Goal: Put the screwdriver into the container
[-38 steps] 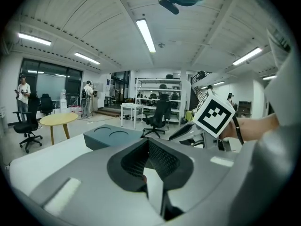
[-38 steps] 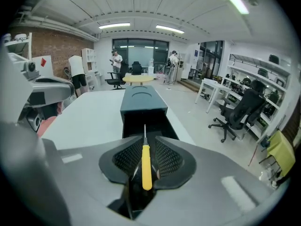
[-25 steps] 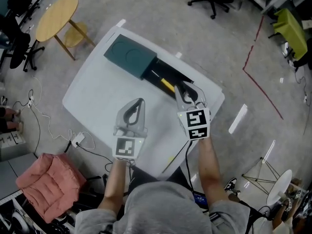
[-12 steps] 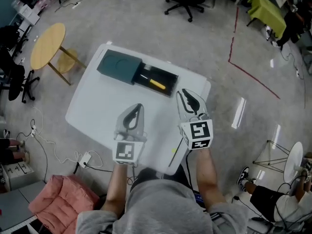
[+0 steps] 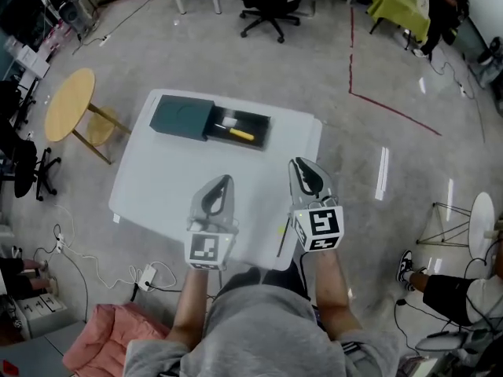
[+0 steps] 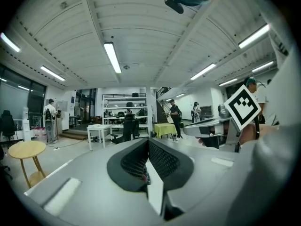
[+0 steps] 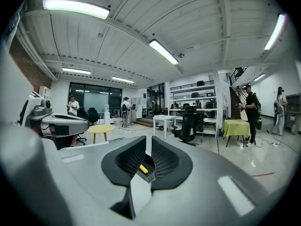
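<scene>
Screwdriver (image 5: 238, 134), yellow-handled, now lies in the black open container (image 5: 262, 132) far ahead of your pulled-back right gripper (image 5: 306, 175), whose empty jaws are closing, while the left gripper (image 5: 220, 188) has its jaws together, so the task looks done.

Clad in a grey short-sleeved shirt (image 5: 259, 332), at 6 o'clock in the head view. Fitted with a left gripper (image 5: 225, 181) and a right gripper (image 5: 295, 163), both pale grey, with black ribbed pads of teardrop outline. Closing at the right jaws, nothing between them. Topped at each 6 o'clock end by a white cube with black square markers: left cube (image 5: 204, 250), right cube (image 5: 319, 229).
</scene>
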Available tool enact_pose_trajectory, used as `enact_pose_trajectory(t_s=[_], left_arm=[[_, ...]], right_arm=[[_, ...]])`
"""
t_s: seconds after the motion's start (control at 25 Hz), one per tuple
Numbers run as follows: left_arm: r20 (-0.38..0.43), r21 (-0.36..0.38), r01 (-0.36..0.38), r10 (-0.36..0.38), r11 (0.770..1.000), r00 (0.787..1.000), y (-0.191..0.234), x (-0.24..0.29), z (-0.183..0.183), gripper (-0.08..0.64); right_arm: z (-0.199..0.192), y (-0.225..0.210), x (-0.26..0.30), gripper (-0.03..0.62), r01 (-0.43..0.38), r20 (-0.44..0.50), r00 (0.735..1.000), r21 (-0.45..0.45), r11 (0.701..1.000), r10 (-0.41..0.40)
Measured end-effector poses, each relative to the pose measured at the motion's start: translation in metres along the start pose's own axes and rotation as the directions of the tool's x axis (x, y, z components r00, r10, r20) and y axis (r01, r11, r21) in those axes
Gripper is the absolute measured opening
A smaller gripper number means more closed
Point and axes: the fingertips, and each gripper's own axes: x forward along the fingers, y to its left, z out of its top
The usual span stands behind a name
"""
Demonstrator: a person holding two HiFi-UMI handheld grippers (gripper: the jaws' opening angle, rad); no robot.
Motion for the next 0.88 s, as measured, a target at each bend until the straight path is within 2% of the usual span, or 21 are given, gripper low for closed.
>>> enact_pose_trajectory(t_s=[0.52,0.88], left_arm=[[0.005,0.012,0.107,-0.107,0.994,0.994,-0.037,-0.044,-0.003,0.011],[-0.021,-0.009,0.149,-0.149,0.989,0.989,-0.048,-0.066,-0.022,0.011]], right_arm=[[-0.024,0.014,-0.08,0.005,0.132,0.013,0.991,0.017,0.991,-0.132],[-0.052,0.036,-0.115,0.003,0.174,-0.01,0.985,0.021,0.984,-0.174]])
